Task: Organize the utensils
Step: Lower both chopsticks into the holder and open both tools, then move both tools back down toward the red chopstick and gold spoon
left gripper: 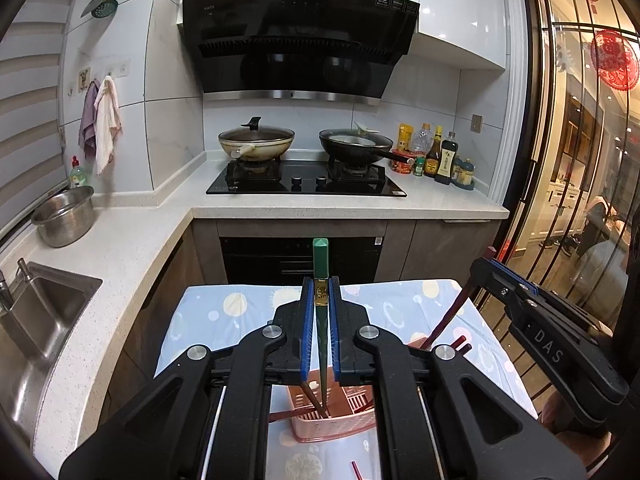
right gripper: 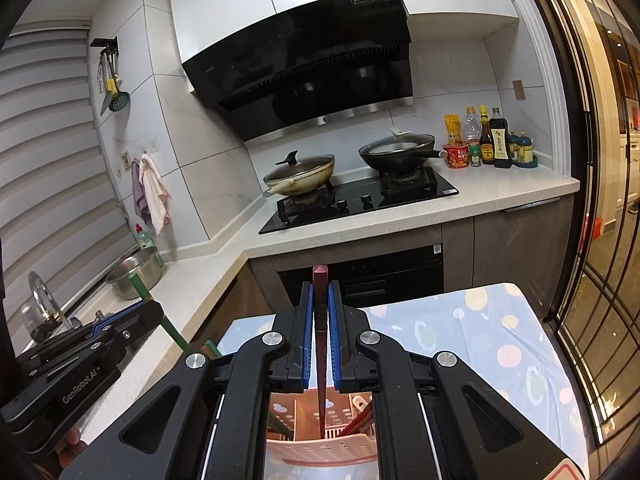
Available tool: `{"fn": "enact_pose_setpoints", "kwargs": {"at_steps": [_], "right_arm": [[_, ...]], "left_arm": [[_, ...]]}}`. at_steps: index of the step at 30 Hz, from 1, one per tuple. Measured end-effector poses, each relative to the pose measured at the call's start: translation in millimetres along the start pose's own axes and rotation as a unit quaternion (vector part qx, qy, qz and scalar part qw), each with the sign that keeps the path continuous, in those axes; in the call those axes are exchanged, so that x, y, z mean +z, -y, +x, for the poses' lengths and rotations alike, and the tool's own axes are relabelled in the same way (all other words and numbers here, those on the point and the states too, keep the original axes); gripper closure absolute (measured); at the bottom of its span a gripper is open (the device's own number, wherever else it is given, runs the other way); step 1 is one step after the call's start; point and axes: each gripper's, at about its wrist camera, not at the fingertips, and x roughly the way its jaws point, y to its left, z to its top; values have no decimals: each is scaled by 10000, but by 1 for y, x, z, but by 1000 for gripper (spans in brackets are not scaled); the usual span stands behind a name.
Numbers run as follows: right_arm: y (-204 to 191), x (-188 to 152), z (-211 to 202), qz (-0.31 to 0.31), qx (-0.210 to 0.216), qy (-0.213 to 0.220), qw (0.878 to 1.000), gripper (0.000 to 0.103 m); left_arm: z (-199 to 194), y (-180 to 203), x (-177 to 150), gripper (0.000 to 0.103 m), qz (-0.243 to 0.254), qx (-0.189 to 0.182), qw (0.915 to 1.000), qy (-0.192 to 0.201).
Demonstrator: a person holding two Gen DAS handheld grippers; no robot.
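- Gripping a green chopstick (left gripper: pixel 321 280), the left gripper (left gripper: pixel 320 292) is clamping both blue pads on the shaft, and the stick is standing near upright with its tip down inside the pink basket (left gripper: pixel 352 420).
- Matching it, the right gripper (right gripper: pixel 320 300) is squeezing a dark red chopstick (right gripper: pixel 320 320) between its jaws, tip also dipping into the basket (right gripper: pixel 320 452).
- The basket is sitting on the table's patterned cloth (left gripper: pixel 248 312), directly under both grippers, with more red sticks (left gripper: pixel 440 328) leaning in it at the right side.
- One more red stick (left gripper: pixel 356 470) is lying on the cloth just in front of the basket.
- From the right wrist camera, the left gripper (right gripper: pixel 132 312) is showing at the left with its green stick (right gripper: pixel 138 286) slanting through it.
- Behind, the counter (left gripper: pixel 440 204) is carrying a stove (left gripper: pixel 306 184) with two pans, sauce bottles (left gripper: pixel 440 156) beside it, and a steel bowl (left gripper: pixel 64 216) near the sink (left gripper: pixel 36 312).
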Motion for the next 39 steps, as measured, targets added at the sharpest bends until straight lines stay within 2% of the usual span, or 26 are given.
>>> {"fn": "enact_pose_setpoints", "kwargs": {"at_steps": [9, 13, 14, 16, 18, 39], "right_arm": [[-8, -8, 6, -157, -18, -118, 9998, 96], [-9, -10, 5, -142, -9, -148, 9998, 92], [-9, -11, 5, -144, -19, -142, 9998, 91], [-8, -11, 3, -127, -1, -140, 9998, 90], [-8, -12, 1, -117, 15, -146, 9998, 90], [-18, -33, -29, -284, 72, -162, 9994, 90]], "left_arm": [[7, -1, -5, 96, -65, -10, 9999, -154], [6, -2, -8, 95, -97, 23, 9998, -154], [6, -2, -8, 93, -107, 30, 9998, -169], [6, -3, -8, 82, -131, 48, 9998, -171], [5, -4, -8, 80, -134, 91, 9997, -162], [-6, -4, -19, 78, -133, 123, 9996, -194]]}}
